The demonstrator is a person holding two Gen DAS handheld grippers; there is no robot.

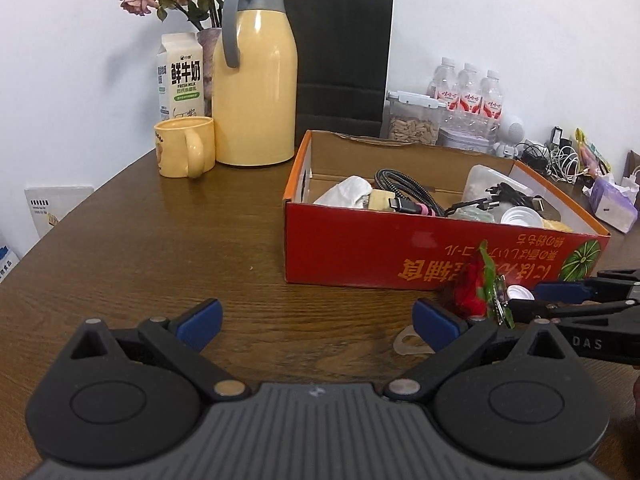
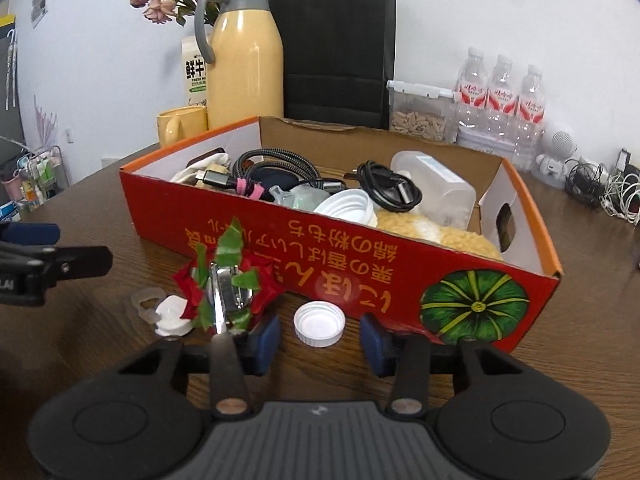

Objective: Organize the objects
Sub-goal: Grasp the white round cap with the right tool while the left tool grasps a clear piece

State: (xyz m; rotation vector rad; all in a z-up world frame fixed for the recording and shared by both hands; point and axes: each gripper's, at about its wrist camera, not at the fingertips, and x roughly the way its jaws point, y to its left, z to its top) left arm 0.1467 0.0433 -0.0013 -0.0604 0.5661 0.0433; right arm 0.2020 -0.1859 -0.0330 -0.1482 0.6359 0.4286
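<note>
A white bottle cap [image 2: 319, 324] lies on the brown table [image 2: 100, 360] just in front of the red cardboard box [image 2: 280, 240]. My right gripper [image 2: 320, 340] is low over the table, its blue pads on either side of the cap with a small gap on each side. A red and green flower hair clip [image 2: 224, 284], a small white piece [image 2: 172, 316] and a clear plastic ring [image 2: 146, 300] lie to the cap's left. My left gripper [image 1: 319, 320] stands wide open above bare table left of the clip [image 1: 478, 292], holding nothing. The box holds cables, a white lid and a plastic container.
Behind the box stand a yellow thermos [image 1: 256, 80], a yellow mug [image 1: 186, 146], a milk carton [image 1: 180, 76], a black paper bag [image 1: 340, 52], a seed container [image 1: 412, 120] and water bottles [image 1: 468, 88]. Tangled cables [image 1: 556, 156] and a tissue pack [image 1: 614, 202] lie at the right.
</note>
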